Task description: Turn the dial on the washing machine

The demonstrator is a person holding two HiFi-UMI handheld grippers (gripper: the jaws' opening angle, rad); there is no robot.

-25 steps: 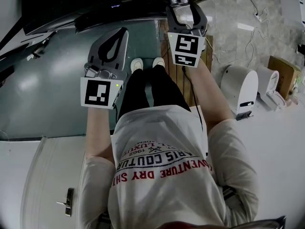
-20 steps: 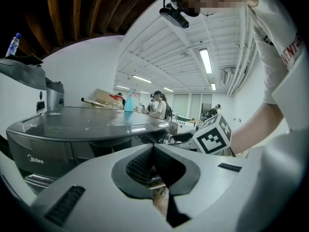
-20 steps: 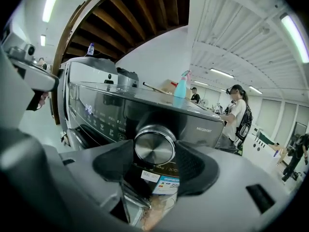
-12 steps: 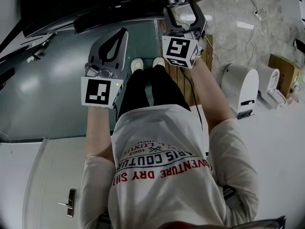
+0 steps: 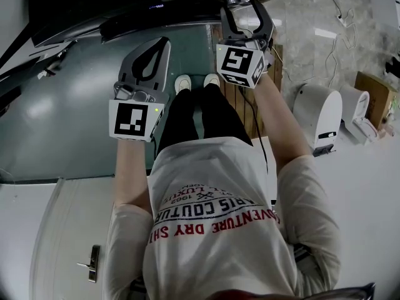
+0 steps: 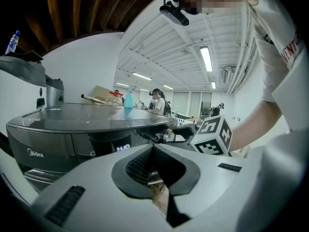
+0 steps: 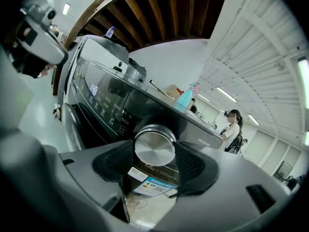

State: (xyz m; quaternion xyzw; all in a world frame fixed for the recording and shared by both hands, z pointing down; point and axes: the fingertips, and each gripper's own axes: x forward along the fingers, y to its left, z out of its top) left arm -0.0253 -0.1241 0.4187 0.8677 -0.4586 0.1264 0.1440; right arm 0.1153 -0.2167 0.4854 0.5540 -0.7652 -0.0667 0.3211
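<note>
The left gripper [image 6: 153, 149] hangs in front of the washing machine [image 6: 58, 129], its jaws pressed together with nothing between them. Ahead, the right gripper [image 7: 154, 154] has just been closing its jaws. They pinch the silver dial [image 7: 154, 146], a pad against each side of it. The dial sits on the dark front panel, right of the lit display [image 6: 123, 148]. Farther back, a blue spray bottle [image 6: 129, 97] stands upright on the machine's top near a brown box [image 6: 103, 94]. What either holds cannot be told.
</note>
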